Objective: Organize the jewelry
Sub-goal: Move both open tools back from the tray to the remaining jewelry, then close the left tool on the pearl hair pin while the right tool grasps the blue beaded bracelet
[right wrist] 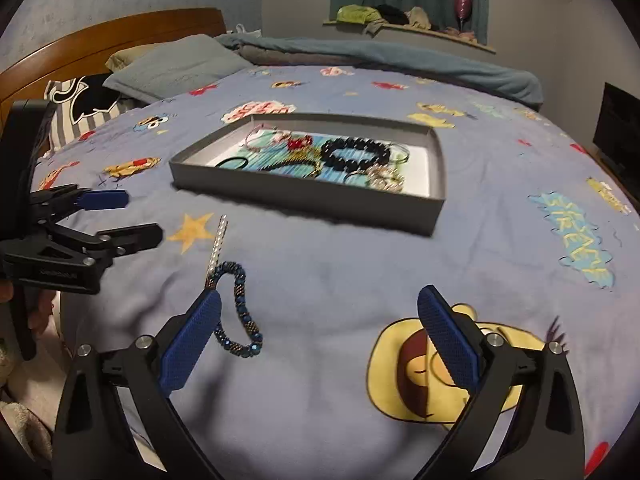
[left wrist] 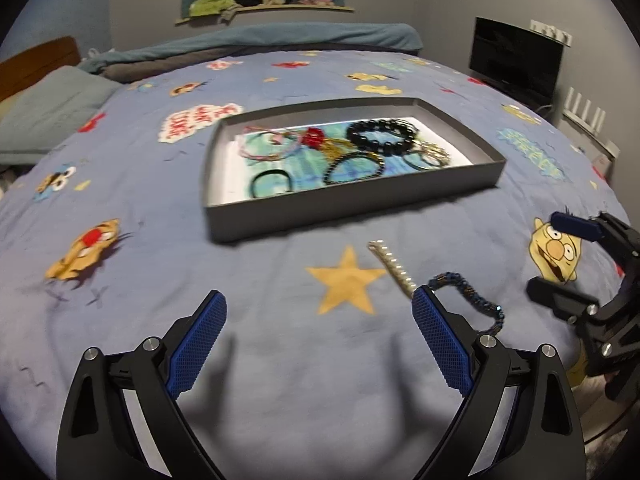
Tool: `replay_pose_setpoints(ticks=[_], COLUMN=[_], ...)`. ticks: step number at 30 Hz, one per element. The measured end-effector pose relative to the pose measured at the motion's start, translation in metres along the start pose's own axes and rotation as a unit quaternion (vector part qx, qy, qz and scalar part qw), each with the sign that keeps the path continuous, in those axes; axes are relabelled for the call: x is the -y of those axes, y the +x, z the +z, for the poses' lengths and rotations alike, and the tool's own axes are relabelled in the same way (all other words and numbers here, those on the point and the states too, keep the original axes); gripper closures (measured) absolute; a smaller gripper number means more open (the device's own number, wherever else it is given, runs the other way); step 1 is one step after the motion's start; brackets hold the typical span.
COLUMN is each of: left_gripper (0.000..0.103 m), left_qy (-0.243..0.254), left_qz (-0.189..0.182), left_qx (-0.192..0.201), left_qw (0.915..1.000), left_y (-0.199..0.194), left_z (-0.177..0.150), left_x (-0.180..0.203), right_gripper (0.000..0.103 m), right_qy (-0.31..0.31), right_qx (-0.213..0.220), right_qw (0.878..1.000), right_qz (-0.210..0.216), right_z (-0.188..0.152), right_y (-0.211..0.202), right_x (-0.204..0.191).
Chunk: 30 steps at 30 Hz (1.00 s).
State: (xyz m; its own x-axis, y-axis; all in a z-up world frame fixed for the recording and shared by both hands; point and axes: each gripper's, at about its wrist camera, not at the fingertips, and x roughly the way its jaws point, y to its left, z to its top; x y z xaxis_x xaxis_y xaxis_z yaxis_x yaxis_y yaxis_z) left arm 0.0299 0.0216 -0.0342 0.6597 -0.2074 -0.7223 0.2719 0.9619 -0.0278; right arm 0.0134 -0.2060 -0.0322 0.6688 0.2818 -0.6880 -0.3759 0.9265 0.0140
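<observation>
Blue bracelet (right wrist: 240,312) just beside right claw (right wrist: 320,344); untouched.

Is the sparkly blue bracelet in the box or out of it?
Out. The blue bracelet lies on the bedspread, in front of the grey box.

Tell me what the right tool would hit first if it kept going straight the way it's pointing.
Probably bare bedspread: the open right tool points down at it, with the blue beaded bracelet just inside its left finger.

It was a home bedroom: a bed (right wrist: 320,280) under a cartoon-print cover, pillows (right wrist: 176,66) by a wooden headboard (right wrist: 100,36) (clothes heaped on the curtained windowsill (left wrist: 264,8)).
</observation>
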Motion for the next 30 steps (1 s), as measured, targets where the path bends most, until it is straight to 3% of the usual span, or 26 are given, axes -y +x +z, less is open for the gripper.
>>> replay_pose_setpoints(ticks=[5,7,9,13,16,22,26,30], left_gripper=[0.016,0.030,0.036,0.060,0.062,0.063,0.063,0.063], left_qy=[0.016,0.023,0.024,0.011,0.007,0.004,0.011,0.019], left_qz=[-0.021,-0.031,-0.036,-0.058,-0.064,-0.070,-0.065,-0.059], left_qx=[-0.008,-0.005,-0.005,-0.017,-0.021,-0.025,-0.027,-0.026], left_qw=[0.9996,0.9993,0.9991,0.9981,0.9977,0.9972,0.9975,0.9978], left_y=[0.015,0.016,0.018,0.026,0.030,0.036,0.039,0.042], left_z=[-0.001,0.000,0.001,0.004,0.005,0.008,0.009,0.009], left_x=[0.013,0.017,0.019,0.018,0.018,0.021,0.026,0.029], right_gripper=[0.038,0.046,0.057,0.064,0.064,0.067,0.095,0.096], right_qy=[-0.011,-0.014,-0.018,-0.027,-0.031,-0.044,-0.051,-0.023], right_qx=[-0.032,-0.038,-0.039,-0.046,-0.051,-0.060,-0.056,-0.041], right_qw=[0.999,0.998,0.998,0.996,0.994,0.995,0.996,0.999], right_qz=[0.031,0.042,0.054,0.076,0.089,0.071,0.045,0.027], right_z=[-0.006,-0.007,-0.007,-0.007,-0.008,-0.010,-0.010,-0.006], right_y=[0.015,0.018,0.018,0.020,0.022,0.033,0.035,0.031], right_x=[-0.007,-0.010,-0.013,-0.019,-0.023,-0.028,-0.025,-0.010])
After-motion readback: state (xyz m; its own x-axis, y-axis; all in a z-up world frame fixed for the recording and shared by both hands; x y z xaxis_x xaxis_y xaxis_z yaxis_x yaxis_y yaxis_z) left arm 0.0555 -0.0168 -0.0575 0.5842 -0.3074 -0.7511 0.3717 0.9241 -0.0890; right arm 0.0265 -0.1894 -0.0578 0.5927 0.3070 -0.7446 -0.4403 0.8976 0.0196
